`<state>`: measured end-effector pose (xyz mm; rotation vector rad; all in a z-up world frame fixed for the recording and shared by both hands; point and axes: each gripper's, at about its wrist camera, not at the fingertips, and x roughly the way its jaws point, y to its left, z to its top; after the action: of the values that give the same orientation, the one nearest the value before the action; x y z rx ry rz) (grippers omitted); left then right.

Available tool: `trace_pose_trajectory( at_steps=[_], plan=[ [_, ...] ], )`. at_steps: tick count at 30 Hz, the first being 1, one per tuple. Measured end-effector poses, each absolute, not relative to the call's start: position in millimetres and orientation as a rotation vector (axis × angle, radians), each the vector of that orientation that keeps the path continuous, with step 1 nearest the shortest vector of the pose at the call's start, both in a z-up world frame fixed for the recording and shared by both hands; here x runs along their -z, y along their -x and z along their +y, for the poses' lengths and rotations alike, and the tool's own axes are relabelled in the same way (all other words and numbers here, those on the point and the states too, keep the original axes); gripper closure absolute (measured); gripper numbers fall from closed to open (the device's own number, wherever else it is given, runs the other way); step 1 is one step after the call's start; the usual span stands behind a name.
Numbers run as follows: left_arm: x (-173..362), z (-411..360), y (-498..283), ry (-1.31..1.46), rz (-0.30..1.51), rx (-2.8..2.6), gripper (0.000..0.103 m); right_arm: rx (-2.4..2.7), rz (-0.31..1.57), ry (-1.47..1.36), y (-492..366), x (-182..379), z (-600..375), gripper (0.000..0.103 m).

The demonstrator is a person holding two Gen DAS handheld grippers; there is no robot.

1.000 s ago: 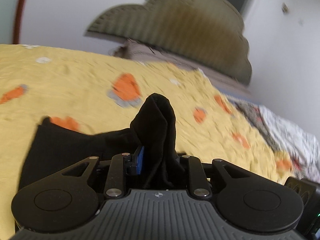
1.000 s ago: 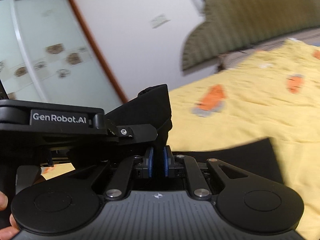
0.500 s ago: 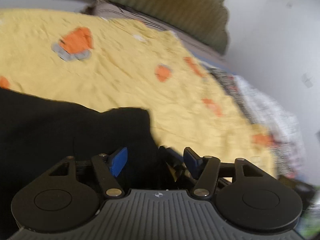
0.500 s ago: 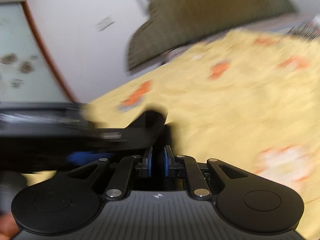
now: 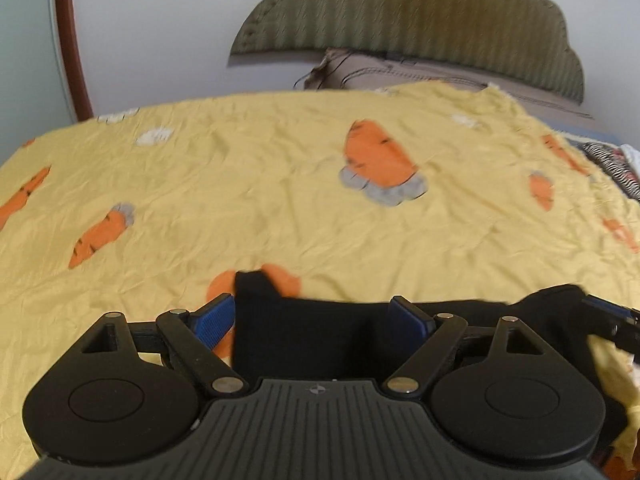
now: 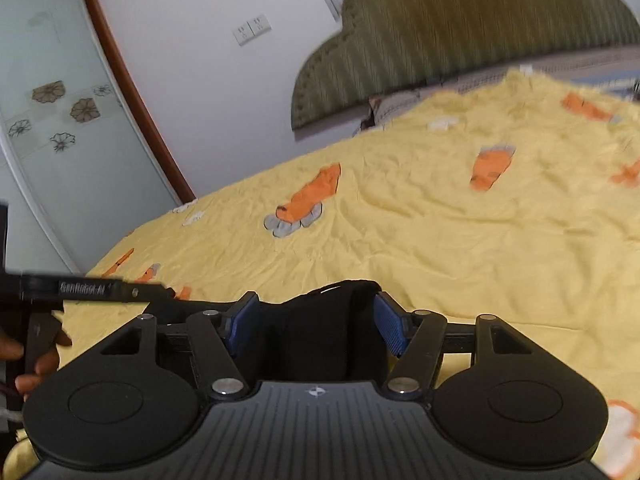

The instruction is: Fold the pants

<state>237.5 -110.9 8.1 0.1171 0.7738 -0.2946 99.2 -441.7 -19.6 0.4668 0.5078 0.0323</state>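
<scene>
Both the left gripper [image 5: 312,320] and right gripper [image 6: 316,322] have just been opening, releasing the black pants [image 5: 320,332] lying between their jaws on the bed [image 5: 280,200], so I'd back off straight to avoid snagging the fold.

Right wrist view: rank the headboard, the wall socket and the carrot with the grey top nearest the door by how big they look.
Largest to smallest:
1. headboard
2. carrot
3. wall socket
The carrot lies nearer the camera, so true sizes stay unsure.

From where I steer, the pants [image 5: 304,336] lie on the bedspread [image 5: 280,200] directly ahead of the left gripper [image 5: 310,320], spreading right to the right gripper [image 6: 316,322]. Beyond both, the headboard [image 5: 420,12] stands behind the bedspread's far edge.
</scene>
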Motion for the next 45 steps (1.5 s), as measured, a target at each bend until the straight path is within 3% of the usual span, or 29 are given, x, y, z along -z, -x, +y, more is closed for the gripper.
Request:
trace_pose_trajectory(
  at_steps=[1, 2, 5, 8, 13, 16, 22, 26, 27, 28, 33, 37, 45],
  plan=[
    [-4.5, -111.6, -241.5, -0.126, 0.780, 0.288, 0.018, -0.039, 0.532, -0.503, -106.4, 24.6, -445.4, 0.044],
    [0.0, -112.3, -245.0, -0.137, 0.777, 0.281, 0.018, -0.049, 0.548, -0.539, -111.5, 30.2, -447.5, 0.062],
    [6.1, -115.0, -248.7, -0.171, 0.762, 0.282, 0.018, -0.081, 0.567, -0.561, -117.8, 39.0, -451.8, 0.093],
    [15.8, -121.6, -256.9, -0.209, 0.764, 0.294, 0.013, -0.014, 0.546, -0.464, -110.8, 30.1, -449.4, 0.095],
    [33.0, -124.0, -268.5, -0.194, 0.795, 0.272, 0.008, 0.028, 0.572, -0.452, -114.8, 39.4, -450.3, 0.092],
    [18.9, -115.2, -251.1, -0.175, 0.778, 0.292, 0.010, 0.088, 0.559, -0.432, -103.5, 28.5, -450.4, 0.075],
    [6.0, -111.1, -197.1, -0.209, 0.740, 0.368, 0.005, 0.026, 0.499, -0.195, -47.4, -7.9, -409.0, 0.075],
    [25.4, -135.5, -183.8, -0.384, 0.711, 0.384, 0.002, -0.042, 0.631, -0.022, -45.5, 12.4, -373.5, 0.076],
    [27.7, -139.3, -181.7, -0.423, 0.704, 0.363, 0.005, 0.025, 0.657, 0.069, -44.9, 22.7, -369.8, 0.071],
    [25.4, -138.5, -178.0, -0.429, 0.694, 0.349, 0.006, 0.062, 0.642, 0.088, -39.8, 25.7, -371.4, 0.055],
    [5.0, -126.7, -137.1, -0.380, 0.650, 0.457, 0.002, 0.145, 0.522, -0.141, 10.5, 2.8, -404.4, 0.054],
    [25.0, -141.1, -114.8, -0.440, 0.649, 0.485, 0.002, 0.029, 0.514, -0.294, 23.9, 5.4, -411.4, 0.054],
    [23.9, -139.8, -107.8, -0.433, 0.612, 0.471, 0.001, 0.013, 0.603, -0.176, 8.5, 21.2, -384.8, 0.062]
  ],
)
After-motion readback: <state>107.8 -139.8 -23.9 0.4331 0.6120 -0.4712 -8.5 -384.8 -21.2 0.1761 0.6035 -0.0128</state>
